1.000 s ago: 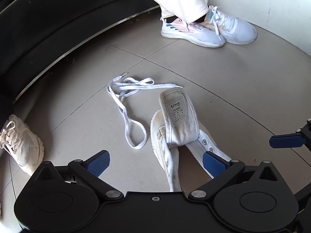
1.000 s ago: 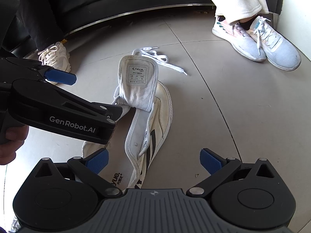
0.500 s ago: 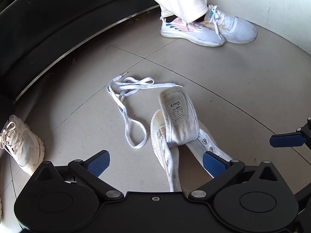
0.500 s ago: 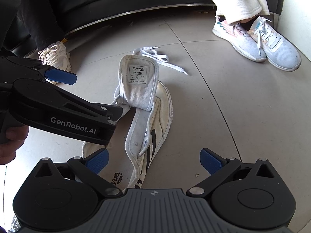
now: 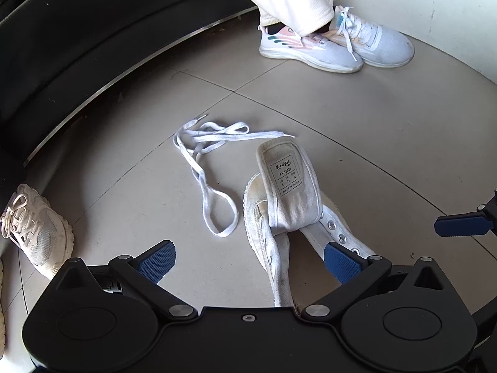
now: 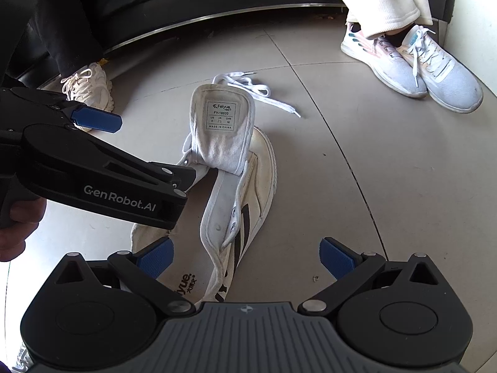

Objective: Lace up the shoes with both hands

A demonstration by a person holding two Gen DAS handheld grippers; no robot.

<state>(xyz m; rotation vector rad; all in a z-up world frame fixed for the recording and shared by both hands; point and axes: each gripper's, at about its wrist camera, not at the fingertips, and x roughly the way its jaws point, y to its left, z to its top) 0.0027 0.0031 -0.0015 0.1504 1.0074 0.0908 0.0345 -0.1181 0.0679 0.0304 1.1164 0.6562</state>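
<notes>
Lying unlaced on the tiled floor (image 6: pixel 357 171), white canvas shoe (image 6: pixel 242 192) with tongue (image 6: pixel 222 130) flipped up, loose lace (image 5: pixel 211 168) just beyond its toe. Flanking it, left gripper (image 5: pixel 248 258) and right gripper (image 6: pixel 247 256), both spread wide, holding nothing. Near the far wall, a seated person's pale sneakers (image 5: pixel 335 46).

place: indoor lounge, likely | evidence: tiled floor (image 5: pixel 357 118); black sofa (image 5: pixel 93 31); seated person's sneakers (image 5: pixel 335 46)

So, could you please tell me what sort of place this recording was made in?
Probably an indoor lounge or waiting area: a grey tiled floor, a curved black sofa with a metal base strip, and seated people's sneakered feet nearby.
</notes>
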